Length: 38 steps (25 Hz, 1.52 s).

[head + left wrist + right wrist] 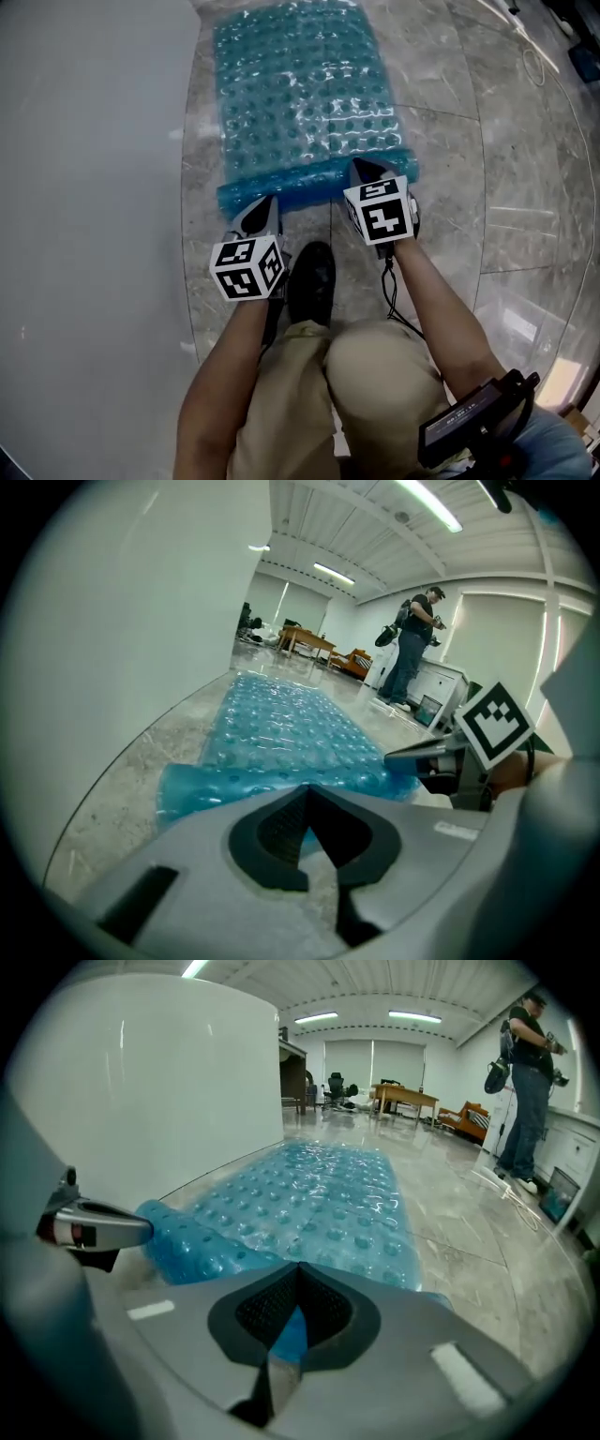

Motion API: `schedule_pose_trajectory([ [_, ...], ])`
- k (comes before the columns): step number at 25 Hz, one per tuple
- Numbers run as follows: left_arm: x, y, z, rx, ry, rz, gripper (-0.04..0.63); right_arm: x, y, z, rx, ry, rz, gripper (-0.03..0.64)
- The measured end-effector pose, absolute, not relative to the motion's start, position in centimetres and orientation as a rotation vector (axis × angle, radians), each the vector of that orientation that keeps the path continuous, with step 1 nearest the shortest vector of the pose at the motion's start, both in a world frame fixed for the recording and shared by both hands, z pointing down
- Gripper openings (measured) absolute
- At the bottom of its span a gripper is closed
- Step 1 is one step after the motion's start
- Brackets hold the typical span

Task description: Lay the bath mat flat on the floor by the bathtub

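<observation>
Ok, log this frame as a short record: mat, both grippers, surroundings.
mat: blue bath mat, mostly spread on the floor beside the bathtub
near edge: curled up, not yet flat
left: left gripper, fingers shut on the curled edge
right: right gripper, fingers shut on the same edge, near its right corner
background: a person standing far off

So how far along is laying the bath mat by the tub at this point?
Done: most of the bath mat lies spread on the floor alongside the bathtub. In hand: the left tool and right tool are both shut on its near edge, which is curled up in a roll. Left: flatten that edge and let go.
</observation>
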<state>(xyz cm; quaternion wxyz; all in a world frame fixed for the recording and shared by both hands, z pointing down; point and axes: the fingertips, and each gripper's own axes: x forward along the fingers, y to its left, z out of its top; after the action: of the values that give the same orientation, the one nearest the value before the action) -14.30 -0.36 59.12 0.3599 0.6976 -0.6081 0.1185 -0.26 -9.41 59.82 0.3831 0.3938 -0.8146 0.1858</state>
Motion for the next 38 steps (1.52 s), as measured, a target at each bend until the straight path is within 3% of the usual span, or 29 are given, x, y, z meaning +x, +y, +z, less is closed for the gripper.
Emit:
schedule_pose_trajectory([
  [11,-15.8,7.0,49.5,1.813,-1.695,0.181,0.006,1.4,-5.9,60.3,1.037,-2.133,0.500,0.006],
  [27,-13.3,3.3,59.9,1.788,-1.606,0.253,0.006,2.8,0.6,60.2,0.881,-2.124,0.490,0.006],
  [32,-12.3,6.1,61.0,1.743,-1.551,0.190,0.006,2.2,-0.9,56.8,0.933,-2.199,0.480,0.006],
  [38,-10.7,8.7,58.9,1.765,-1.487,0.153,0.006,1.5,-0.3,59.6,0.896,-2.109,0.461,0.006],
])
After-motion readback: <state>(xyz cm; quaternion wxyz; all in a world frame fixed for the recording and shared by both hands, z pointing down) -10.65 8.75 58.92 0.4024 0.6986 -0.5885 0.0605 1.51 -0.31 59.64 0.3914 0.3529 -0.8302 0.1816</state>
